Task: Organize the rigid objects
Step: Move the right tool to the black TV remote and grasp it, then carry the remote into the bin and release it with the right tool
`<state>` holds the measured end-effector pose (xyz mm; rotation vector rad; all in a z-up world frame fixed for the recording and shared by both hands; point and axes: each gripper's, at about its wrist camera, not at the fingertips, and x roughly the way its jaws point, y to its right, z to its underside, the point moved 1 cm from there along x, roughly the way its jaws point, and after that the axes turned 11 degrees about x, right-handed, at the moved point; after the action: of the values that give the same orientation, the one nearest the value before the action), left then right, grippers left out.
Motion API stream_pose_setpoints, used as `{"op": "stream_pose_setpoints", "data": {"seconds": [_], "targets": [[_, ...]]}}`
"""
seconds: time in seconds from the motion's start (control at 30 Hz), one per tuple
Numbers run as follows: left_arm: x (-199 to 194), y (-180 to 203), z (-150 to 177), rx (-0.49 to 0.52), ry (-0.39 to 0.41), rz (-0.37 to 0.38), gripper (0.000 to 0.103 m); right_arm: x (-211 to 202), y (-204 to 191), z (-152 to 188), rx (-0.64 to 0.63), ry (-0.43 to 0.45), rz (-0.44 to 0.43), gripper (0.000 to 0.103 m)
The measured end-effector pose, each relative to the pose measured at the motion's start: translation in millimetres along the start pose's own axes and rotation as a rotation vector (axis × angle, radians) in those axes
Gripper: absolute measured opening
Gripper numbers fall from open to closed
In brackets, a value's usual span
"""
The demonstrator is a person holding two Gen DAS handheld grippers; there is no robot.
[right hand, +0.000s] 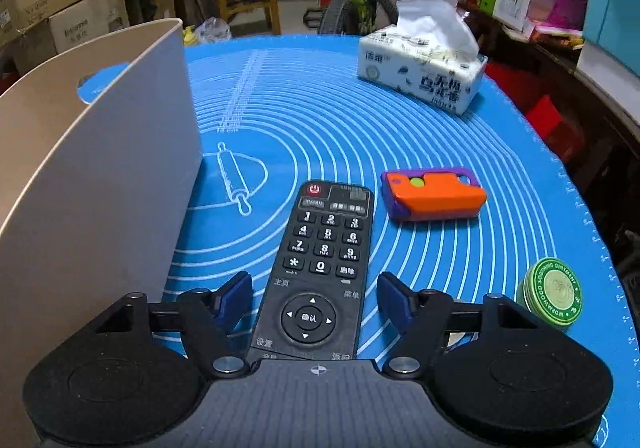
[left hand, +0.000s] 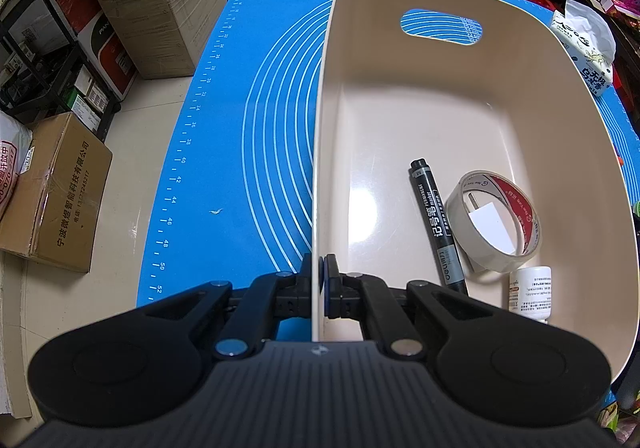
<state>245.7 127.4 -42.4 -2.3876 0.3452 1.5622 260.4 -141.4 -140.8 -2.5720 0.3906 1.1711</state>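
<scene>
Over the blue mat (right hand: 320,120), right claw (right hand: 316,300) angled down, open astride remote (right hand: 320,260), left claw (left hand: 319,280) clamping bin wall (left hand: 320,168)

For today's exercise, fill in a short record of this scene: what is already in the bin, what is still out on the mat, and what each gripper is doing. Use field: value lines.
in the bin: black marker, tape roll, small white bottle
still on the mat: remote control, orange and purple case, green ointment tin, tissue pack
left gripper: jaws shut on the bin's near wall
right gripper: jaws open, one either side of the remote control, not pressing it
likely next: close on the remote control
</scene>
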Motion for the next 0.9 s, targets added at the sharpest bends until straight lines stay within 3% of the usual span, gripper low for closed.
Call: {"op": "stream_pose_setpoints", "data": {"seconds": [0.1, 0.17, 0.23, 0.43, 0.67, 0.9], "targets": [[0, 0, 0, -0.001, 0.0, 0.0, 0.005, 0, -3, 4, -0.007, 0.026, 0.015, 0.073], [0, 0, 0, 0.0, 0.0, 0.0, 0.005, -2, -4, 7, -0.002, 0.038, 0.0, 0.062], [0, 0, 0, 0.0, 0.0, 0.0, 0.005, -4, -7, 8, -0.013, 0.053, 0.018, 0.057], [0, 0, 0, 0.0, 0.0, 0.0, 0.005, -9, -1, 5, 0.007, 0.039, 0.001, 0.055], [0, 0, 0, 0.0, 0.0, 0.0, 0.005, -35, 6, -5, 0.025, 0.108, -0.034, 0.055], [0, 0, 0, 0.0, 0.0, 0.0, 0.005, -69, 10, -18, -0.007, 0.23, -0.044, 0.055]]}}
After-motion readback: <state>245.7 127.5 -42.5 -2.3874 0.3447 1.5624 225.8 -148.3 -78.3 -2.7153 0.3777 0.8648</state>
